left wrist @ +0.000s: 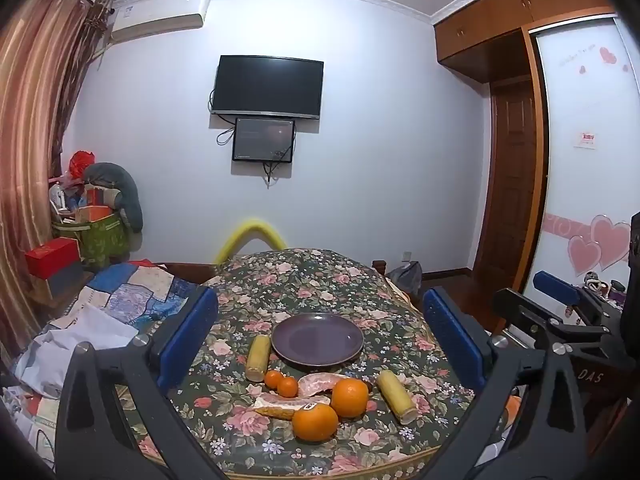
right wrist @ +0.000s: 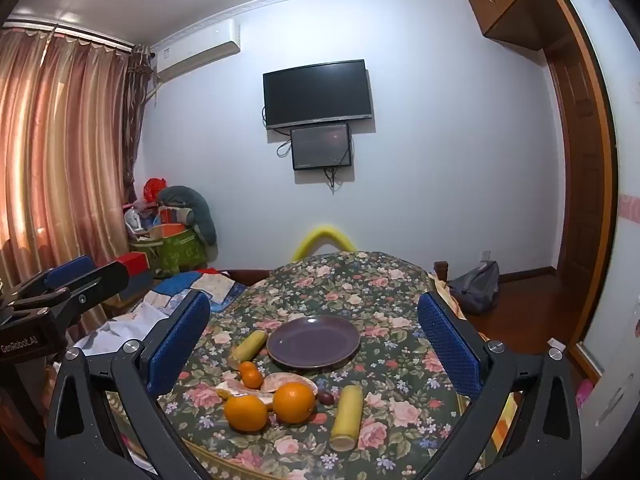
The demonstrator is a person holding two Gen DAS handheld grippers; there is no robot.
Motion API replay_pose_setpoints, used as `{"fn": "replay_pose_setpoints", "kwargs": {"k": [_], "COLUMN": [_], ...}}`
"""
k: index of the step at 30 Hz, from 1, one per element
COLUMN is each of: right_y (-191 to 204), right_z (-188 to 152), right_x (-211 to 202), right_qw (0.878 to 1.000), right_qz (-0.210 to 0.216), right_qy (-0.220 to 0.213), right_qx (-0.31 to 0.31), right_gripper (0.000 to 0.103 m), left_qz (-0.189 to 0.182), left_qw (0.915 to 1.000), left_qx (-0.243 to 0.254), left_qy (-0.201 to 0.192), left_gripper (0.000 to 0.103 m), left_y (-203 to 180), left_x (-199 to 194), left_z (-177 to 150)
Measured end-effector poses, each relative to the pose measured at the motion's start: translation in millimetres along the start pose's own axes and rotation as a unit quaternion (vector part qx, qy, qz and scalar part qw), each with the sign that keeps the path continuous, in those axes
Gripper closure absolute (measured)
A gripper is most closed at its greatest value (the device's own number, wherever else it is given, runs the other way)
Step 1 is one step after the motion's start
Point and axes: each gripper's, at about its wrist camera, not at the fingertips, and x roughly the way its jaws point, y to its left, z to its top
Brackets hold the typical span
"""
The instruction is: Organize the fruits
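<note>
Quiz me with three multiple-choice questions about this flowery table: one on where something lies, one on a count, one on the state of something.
1. Where does the round dark purple plate stand relative to the fruit?
A. Behind it, farther from the cameras
B. In front of it, nearer the cameras
C. On top of it

2. How many large round oranges lie on the floral tablecloth?
A. One
B. Two
C. Four

3. What is the state of the plate?
A. Heaped with fruit
B. Turned upside down
C. Empty

Answers: 1 A, the fruit lies nearer the cameras than the plate. 2 B, one large orange sits beside another, apart from two small tangerines. 3 C, nothing rests on its bare surface.
</note>
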Motion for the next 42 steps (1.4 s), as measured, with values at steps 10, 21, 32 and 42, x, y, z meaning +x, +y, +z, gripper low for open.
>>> {"fn": "replay_pose_setpoints", "kwargs": {"k": [10,21,32,42], "right_y": [-3,-4,-4,-3], "right_z": [-2,-4,-4,-2], "right_x": [2,3,4,3], "right_qw": [1.0,1.0,1.0,1.0], "right_qz": [0.003,-0.001,0.001,0.001], "right_qy": [0.002,0.001,0.001,0.001], "right_qx": [0.001,0.001,0.001,0.001], "right_gripper": [0.0,0.0,0.0,0.0], "left_qz": [-0.001,-0.001,0.0,0.0], "left_qw": [1.0,0.9999,1.0,1.0], "left_qx": [0.005,0.01,0.006,0.005], "left_qy": [-0.001,0.001,0.006,0.007], "left_gripper": [0.0,0.0,0.0,0.0], "left_y": [0,-5,-4,-2], "left_x": [-2,0,7,9], "left_z": [0,-3,-5,-6]}}
